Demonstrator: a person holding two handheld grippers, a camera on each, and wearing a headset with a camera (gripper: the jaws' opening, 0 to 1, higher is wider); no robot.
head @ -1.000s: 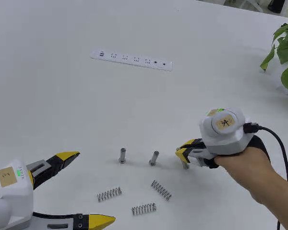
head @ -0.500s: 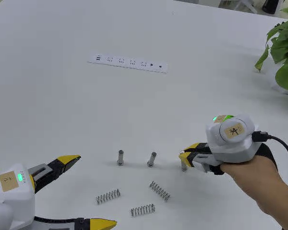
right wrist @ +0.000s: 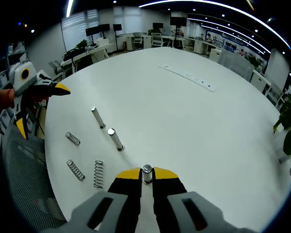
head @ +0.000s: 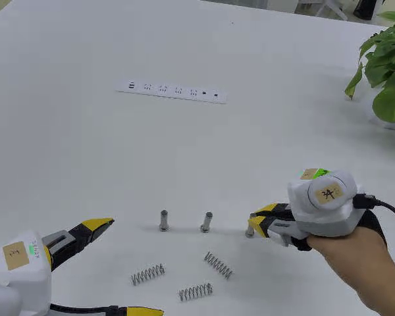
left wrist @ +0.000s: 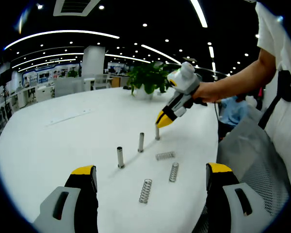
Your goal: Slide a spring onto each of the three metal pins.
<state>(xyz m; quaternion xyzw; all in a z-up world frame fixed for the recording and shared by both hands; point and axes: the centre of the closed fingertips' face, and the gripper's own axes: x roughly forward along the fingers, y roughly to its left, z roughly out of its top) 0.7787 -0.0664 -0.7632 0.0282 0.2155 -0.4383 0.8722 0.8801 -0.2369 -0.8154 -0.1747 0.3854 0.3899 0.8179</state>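
- The desk (head: 85, 164): white, smooth, carries everything.
- The right gripper (right wrist: 146, 174): fingers closed on the end pin (right wrist: 146, 168), which stands upright.
- The left gripper (left wrist: 150, 169): fingers spread wide, empty, near the springs (head: 148, 274).
- The other two pins (head: 163, 220): upright, stiff metal, likely easy to tip.
- The springs lie loose just before the pins. They look light, squashy and prone to roll, so pinch gently mid-coil.

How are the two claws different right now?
The left claw is wide open and holds nothing; the right claw is shut on a pin. The left claw hangs off to one side, away from the pins; the right claw is down at the end of their row. Both have yellow tips and white bodies.
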